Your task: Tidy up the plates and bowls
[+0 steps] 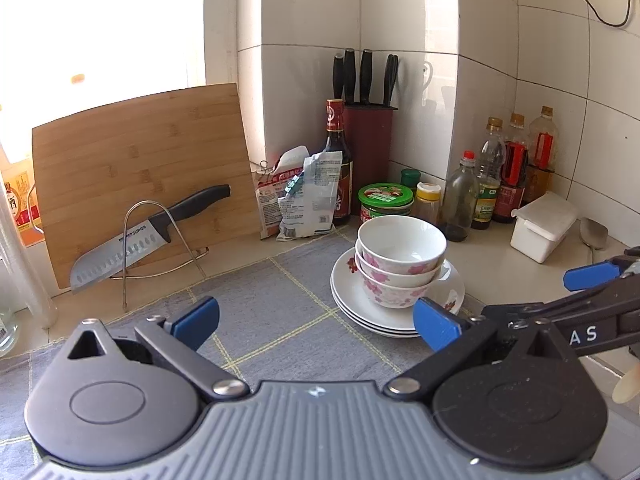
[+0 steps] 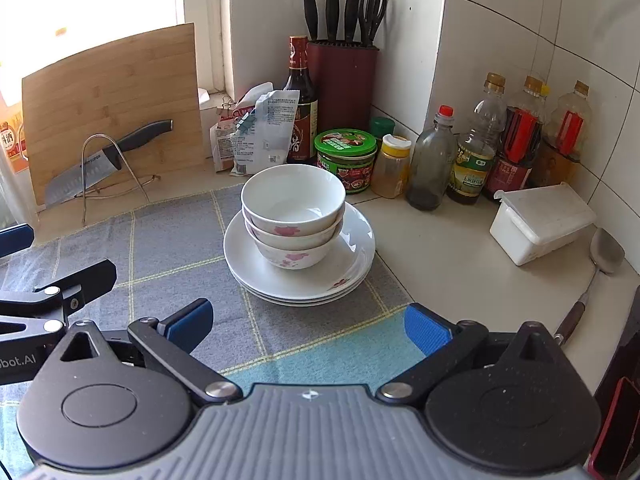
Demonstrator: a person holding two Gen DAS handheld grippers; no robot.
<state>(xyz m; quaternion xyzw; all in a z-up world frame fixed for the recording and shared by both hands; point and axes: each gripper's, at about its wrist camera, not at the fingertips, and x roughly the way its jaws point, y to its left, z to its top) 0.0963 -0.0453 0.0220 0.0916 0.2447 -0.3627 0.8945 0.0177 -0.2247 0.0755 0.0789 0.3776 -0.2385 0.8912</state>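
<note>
Three nested white bowls with pink flowers [image 1: 400, 260] [image 2: 294, 216] stand on a stack of three white plates [image 1: 348, 300] [image 2: 344, 272] at the far right edge of a grey checked mat [image 1: 260, 292] [image 2: 160, 248]. My left gripper [image 1: 316, 320] is open and empty, low over the mat, just short and left of the stack. My right gripper [image 2: 308, 328] is open and empty, just in front of the stack. The right gripper also shows in the left wrist view at the right edge.
Behind the stack stand a green-lidded jar [image 2: 346, 158], sauce and oil bottles [image 2: 476, 148], a knife block [image 2: 342, 84] and snack bags [image 2: 256, 132]. A cutting board with a knife on a wire stand [image 1: 140, 236] leans at the left. A white box [image 2: 540, 220] and spoon [image 2: 604, 252] lie right.
</note>
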